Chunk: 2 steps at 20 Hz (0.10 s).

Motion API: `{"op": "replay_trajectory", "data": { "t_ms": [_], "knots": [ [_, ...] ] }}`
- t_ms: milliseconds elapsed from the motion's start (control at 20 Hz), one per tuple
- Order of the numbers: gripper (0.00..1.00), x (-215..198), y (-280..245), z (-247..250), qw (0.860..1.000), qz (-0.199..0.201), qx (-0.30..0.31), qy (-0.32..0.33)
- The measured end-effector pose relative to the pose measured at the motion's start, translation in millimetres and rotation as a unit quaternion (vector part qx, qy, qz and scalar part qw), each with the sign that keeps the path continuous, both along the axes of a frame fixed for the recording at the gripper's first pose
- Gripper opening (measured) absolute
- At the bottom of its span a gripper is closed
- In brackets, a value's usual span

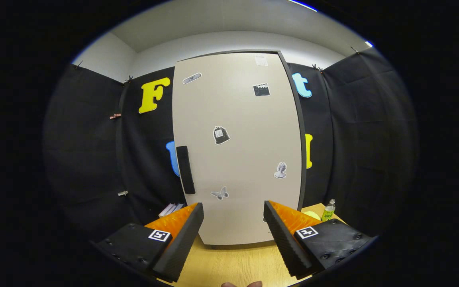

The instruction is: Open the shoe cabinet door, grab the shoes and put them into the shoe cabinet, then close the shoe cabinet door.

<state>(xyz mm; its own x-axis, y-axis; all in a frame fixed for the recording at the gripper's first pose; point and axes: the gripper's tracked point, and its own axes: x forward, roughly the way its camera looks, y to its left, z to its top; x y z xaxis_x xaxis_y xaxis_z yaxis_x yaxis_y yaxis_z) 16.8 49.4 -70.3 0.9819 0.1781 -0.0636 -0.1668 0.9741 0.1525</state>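
A tall beige shoe cabinet [237, 119] stands upright on the wooden table, straight ahead of my fingers. Its door is shut and carries several small stickers. A dark vertical handle [185, 169] sits on the door's left edge, just above and beyond my left finger. My gripper [233, 235] is open, its fingers spread wide with nothing between them, a short way in front of the door's lower part. No shoes are in sight.
The wooden table [233, 263] runs under the fingers up to the cabinet's foot. A small green bottle [328, 210] and a yellowish object [312, 215] stand right of the cabinet. A stack of books [170, 209] lies left of it. Fingertips of a hand [240, 284] show below.
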Motion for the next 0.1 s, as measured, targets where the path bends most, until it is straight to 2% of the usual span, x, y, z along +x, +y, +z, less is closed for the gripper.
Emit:
{"op": "replay_trajectory", "data": {
  "t_ms": [100],
  "knots": [
    [0.98, 0.0, -0.1, 0.0, 1.000, -0.001, 0.001, 0.000]
  ]
}}
